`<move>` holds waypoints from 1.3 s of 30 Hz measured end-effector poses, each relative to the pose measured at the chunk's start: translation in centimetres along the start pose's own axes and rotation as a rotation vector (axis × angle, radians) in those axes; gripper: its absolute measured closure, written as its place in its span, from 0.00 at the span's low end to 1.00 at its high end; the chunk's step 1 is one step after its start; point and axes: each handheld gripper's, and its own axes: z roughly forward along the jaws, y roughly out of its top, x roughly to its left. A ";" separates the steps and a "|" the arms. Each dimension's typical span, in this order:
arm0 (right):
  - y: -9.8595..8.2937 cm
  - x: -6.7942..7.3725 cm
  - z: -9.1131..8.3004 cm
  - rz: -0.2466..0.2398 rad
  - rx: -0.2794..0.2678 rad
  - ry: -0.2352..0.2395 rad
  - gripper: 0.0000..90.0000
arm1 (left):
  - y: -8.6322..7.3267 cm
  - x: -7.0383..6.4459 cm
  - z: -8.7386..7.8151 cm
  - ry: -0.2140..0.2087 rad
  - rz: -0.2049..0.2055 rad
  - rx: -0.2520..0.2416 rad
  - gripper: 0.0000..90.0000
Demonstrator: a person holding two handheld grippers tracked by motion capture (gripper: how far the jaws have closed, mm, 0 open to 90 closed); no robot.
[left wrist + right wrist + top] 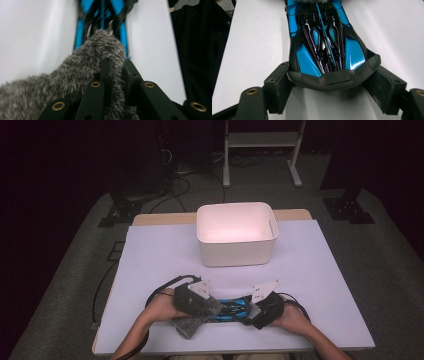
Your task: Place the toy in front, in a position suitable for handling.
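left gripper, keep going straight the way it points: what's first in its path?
The blue and black toy car, probably. The left gripper is shut on the grey fluffy cloth, and the car lies right behind that fold; the gap between them is unclear.

Left forearm: enters at the bottom of the high view, left of centre, angled up and to the right.
Left hand (161, 309): wrapped around the left gripper (200, 306) at lower centre.
Left gripper jaws: drawn close together in the left gripper view, rising from the bottom centre.
Right forearm: enters from the bottom right, angled up and to the left.
Right hand (291, 316): grasps the right gripper (256, 312).
Right gripper jaws: spread wide at the bottom corners of the right gripper view.
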 end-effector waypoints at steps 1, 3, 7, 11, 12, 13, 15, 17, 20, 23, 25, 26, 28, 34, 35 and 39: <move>0.0 0.0 0.0 0.001 -0.002 0.000 0.27 | 0.0 0.0 0.0 0.000 0.000 0.000 0.89; 0.0 0.0 0.0 0.000 -0.001 -0.001 0.27 | 0.9 -0.2 0.5 -0.022 0.022 -0.009 0.89; 0.0 0.0 0.0 -0.001 -0.002 -0.001 0.27 | 3.0 -0.3 1.9 -0.052 0.060 -0.028 0.89; 0.0 0.1 0.0 0.003 -0.003 -0.002 0.27 | 5.7 -0.3 3.6 -0.053 0.113 -0.004 0.89; 0.0 0.1 0.0 0.005 -0.004 -0.003 0.27 | 6.8 -0.2 4.4 -0.055 0.126 0.008 0.89; 0.0 0.1 0.1 0.002 -0.005 -0.003 0.27 | 6.8 -0.2 4.4 -0.055 0.126 0.008 0.89; -0.1 0.1 0.0 0.003 -0.005 -0.001 0.27 | 7.8 -0.1 5.1 -0.061 0.137 0.016 0.89; -0.1 0.1 0.0 0.007 -0.007 -0.006 0.27 | 8.2 0.2 5.3 -0.059 0.134 0.015 0.89; -0.1 0.0 0.0 -0.001 -0.007 -0.003 0.27 | 7.9 0.3 5.0 -0.050 0.132 0.017 0.89; -0.1 0.1 0.0 0.005 -0.005 -0.004 0.27 | 6.9 0.6 4.2 -0.039 0.116 0.011 0.89; -0.1 0.1 0.0 -0.001 -0.004 -0.005 0.27 | 5.9 0.8 3.4 -0.038 0.092 -0.001 0.89; -0.1 0.1 0.0 -0.003 -0.004 -0.005 0.27 | 5.6 0.8 3.1 -0.035 0.083 -0.007 0.89; -0.1 0.1 -0.1 -0.006 -0.011 -0.002 0.35 | 4.5 1.1 2.0 -0.011 0.054 -0.005 0.89; -0.1 0.0 -0.1 -0.004 -0.012 0.000 0.36 | 2.8 1.3 0.9 0.001 0.006 -0.032 0.88; -0.1 0.0 -0.1 -0.006 -0.011 0.000 0.35 | 2.7 1.3 0.9 0.000 0.004 -0.038 0.88; 0.1 -0.1 -0.1 -0.001 -0.001 0.013 0.32 | 3.1 1.4 1.1 -0.006 0.013 -0.030 0.89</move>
